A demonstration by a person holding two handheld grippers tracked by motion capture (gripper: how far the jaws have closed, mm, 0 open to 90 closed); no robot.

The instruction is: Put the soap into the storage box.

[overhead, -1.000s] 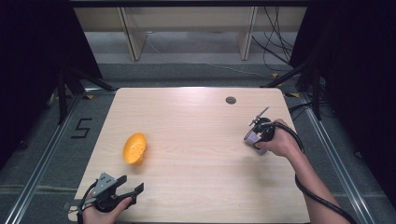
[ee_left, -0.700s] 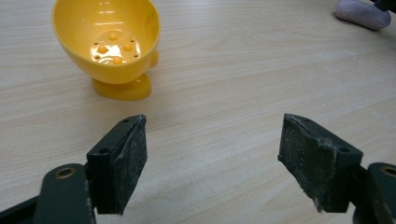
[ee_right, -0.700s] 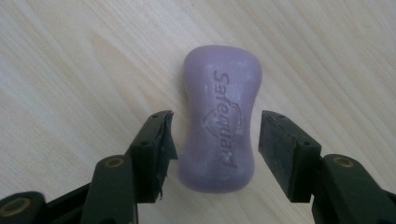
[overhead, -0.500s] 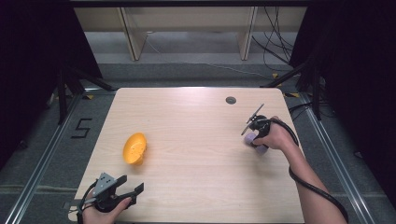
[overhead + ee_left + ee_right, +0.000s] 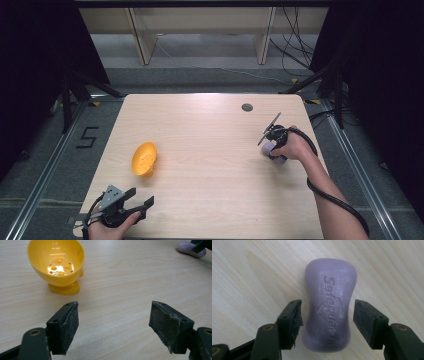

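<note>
On the table: a pale wooden table (image 5: 210, 150) seen from above, with my two hands reaching in from the near edge, each holding a pair of tongs.
Soap: a purple Safeguard soap bar (image 5: 328, 307) lies flat on the wood at the right side of the table, lettering up, well apart from the dish.
Dish: a yellow soap dish (image 5: 144, 159) with drain holes in its bowl sits on its foot at the left side of the table, nothing in it.
My right tongs: the right gripper (image 5: 327, 315) is held over the soap with one black pad on either side of the bar's narrow waist. Its jaws have just been opening; I see a slim gap at each side, so the pads do not pinch the bar.
My left tongs: the left gripper (image 5: 113, 325) rests near the front left corner, jaws spread wide with bare wood between them, pointing toward the dish.
Progress: I judge this an early stage. Soap straddled but not lifted; gripping it, carrying it across and setting it in the dish all seem left.
</note>
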